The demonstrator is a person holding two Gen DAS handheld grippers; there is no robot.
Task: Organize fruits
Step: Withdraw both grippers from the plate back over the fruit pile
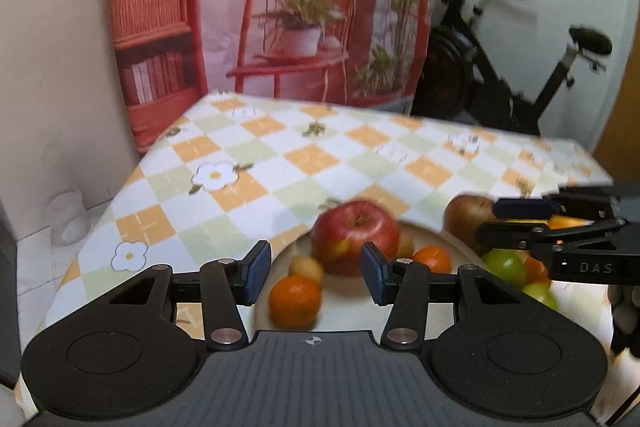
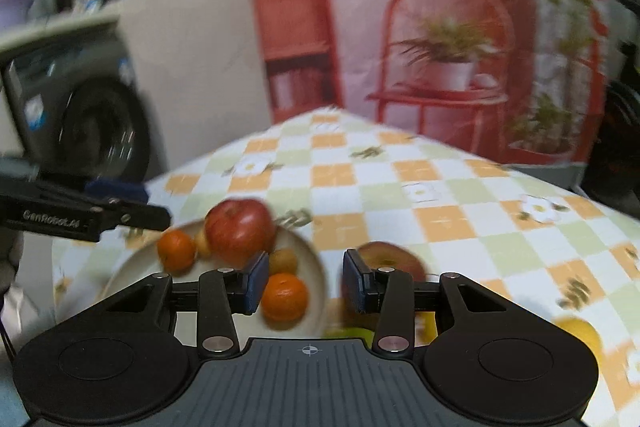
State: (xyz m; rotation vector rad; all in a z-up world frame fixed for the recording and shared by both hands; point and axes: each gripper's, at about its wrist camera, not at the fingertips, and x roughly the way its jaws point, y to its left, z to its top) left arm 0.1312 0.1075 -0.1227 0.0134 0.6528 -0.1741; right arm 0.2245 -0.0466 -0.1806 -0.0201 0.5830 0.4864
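Your left gripper [image 1: 316, 273] hovers over the near edge of a cream plate [image 1: 352, 311], its 2 blue-padded fingers [image 1: 256, 273] spread wide with nothing between them. Neither pad touches any fruit. On the plate, beyond the pads, sits a big red apple [image 1: 354, 237]; an orange mandarin [image 1: 295, 301] lies on the plate's near side, in the gap between the fingers as seen from the left wrist, with a small yellow fruit [image 1: 307, 269] just beside it toward the apple. Another mandarin [image 1: 433, 258] lies to the right of the apple.

Your right gripper [image 2: 305, 281] also stands open, fingers [image 2: 354, 281] wide apart and holding nothing. It hangs over the plate's right rim [image 2: 320, 279]. A mandarin [image 2: 285, 297] on the plate shows between its pads, nearer the left one; whether that pad touches it cannot be told through the blur. Off the plate, just right of the rim, a second reddish-brown apple [image 2: 394, 257] sits on the checked tablecloth [image 2: 460, 211], partly hidden behind the right finger. Green fruit [image 1: 505, 267] lies on the plate's right side, under the right gripper as seen from the left wrist. A yellow fruit [image 2: 578, 333] rests on the cloth well right of the plate.
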